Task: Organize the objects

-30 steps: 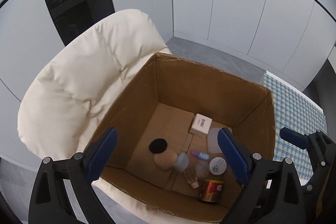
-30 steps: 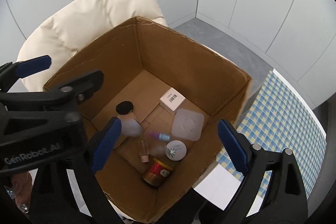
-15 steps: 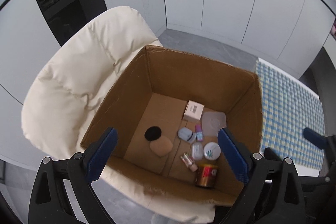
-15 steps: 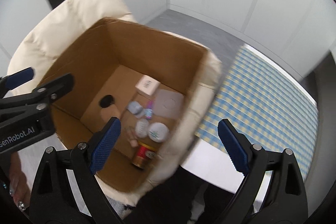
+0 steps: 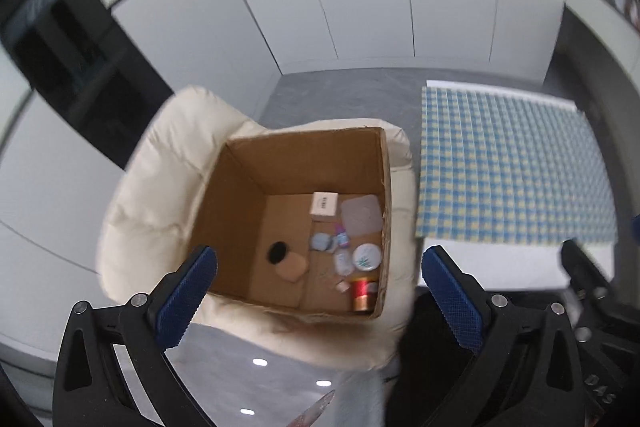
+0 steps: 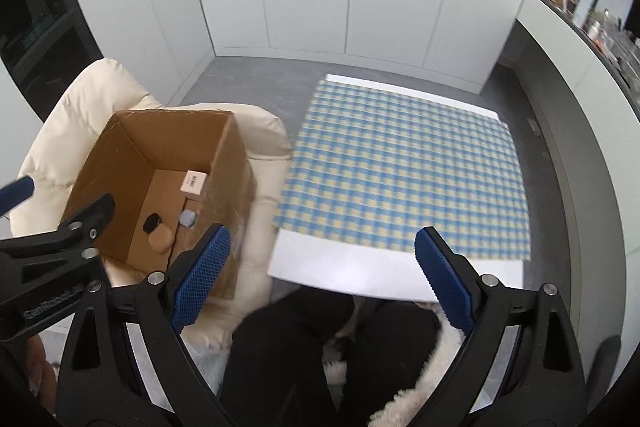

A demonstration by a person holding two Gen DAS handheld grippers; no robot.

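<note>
The left gripper [image 5: 316,291], jaws opening and empty, hangs above a cardboard box [image 5: 240,211] of toiletries.

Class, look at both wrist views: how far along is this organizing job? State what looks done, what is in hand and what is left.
Done: nothing visibly; the checked cloth lies bare. In hand: nothing; the left gripper is opening with nothing between its jaws, and the right gripper is open and empty. Left: every small item, such as the white carton and the red-gold can, sits in the cardboard box.

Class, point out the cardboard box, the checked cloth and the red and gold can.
cardboard box [image 5: 236,211], left wrist view, inner left wall.
checked cloth [image 6: 404,167], right wrist view, middle.
red and gold can [image 5: 362,291], left wrist view, side.
</note>
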